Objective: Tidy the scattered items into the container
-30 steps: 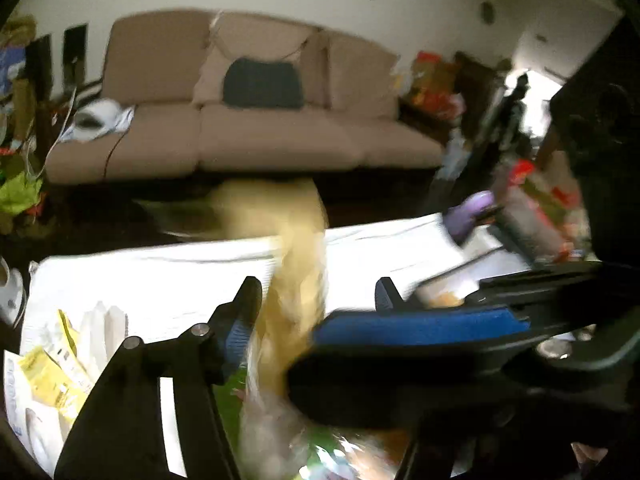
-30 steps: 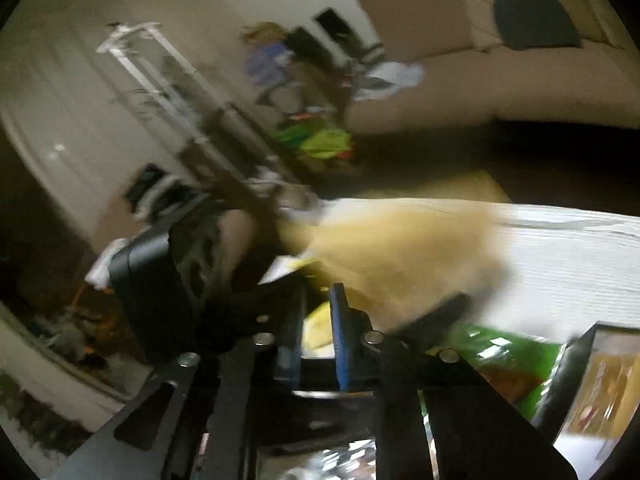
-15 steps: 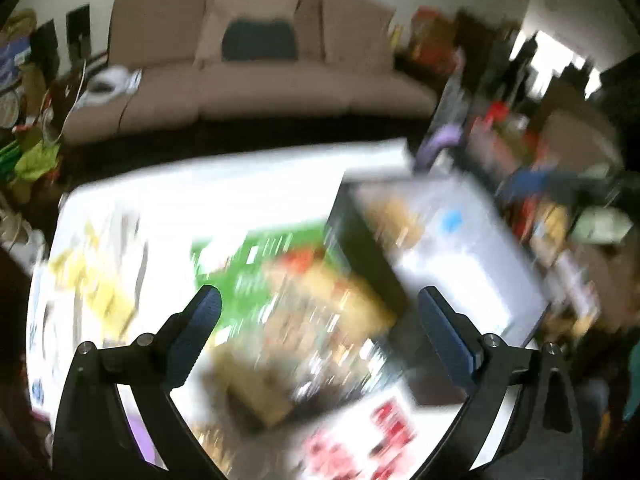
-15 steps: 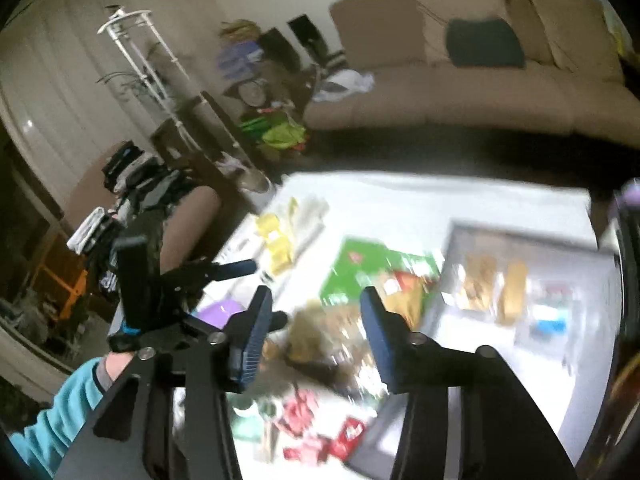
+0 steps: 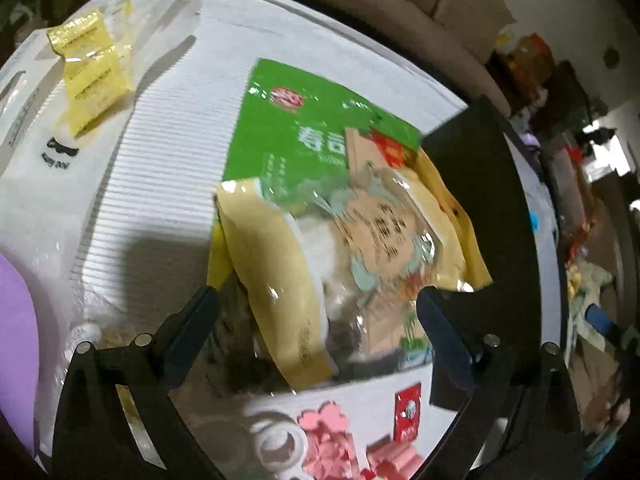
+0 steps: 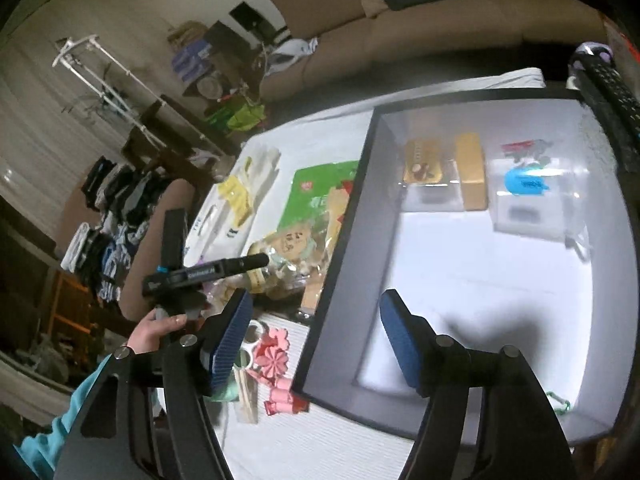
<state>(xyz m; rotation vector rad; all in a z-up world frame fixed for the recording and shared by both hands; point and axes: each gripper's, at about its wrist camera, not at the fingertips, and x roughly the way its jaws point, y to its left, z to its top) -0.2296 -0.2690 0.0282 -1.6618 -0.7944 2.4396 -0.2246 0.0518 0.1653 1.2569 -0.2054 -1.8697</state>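
A yellow-and-clear snack bag [image 5: 360,240] lies across a green packet [image 5: 304,128] on the white cloth, against the black wall of the container [image 5: 480,200]. My left gripper [image 5: 316,300] hangs low over the bag. Its jaws are closing, the bag's near end lies between them, and the pads stay off it. My right gripper [image 6: 316,308] hovers over the near-left wall of the box container [image 6: 348,208]. Its jaws are opening with nothing held. Inside the white-floored box lie a gold pack [image 6: 424,160], a tan pack [image 6: 472,176] and a clear tub with a blue label [image 6: 524,192].
Pink wrapped sweets [image 5: 328,440], a white tape roll [image 5: 280,448] and a red sachet [image 5: 408,412] lie near the front. Yellow sachets [image 5: 92,72] rest on a white bag at the far left. A hand [image 6: 156,332] in a teal sleeve holds the left tool. A sofa [image 6: 440,20] stands behind.
The tan bag that hung blurred at the left fingers now lies on the green packet. Both grippers have opened. The left one sank toward the table and rolled; the right one swung over the box.
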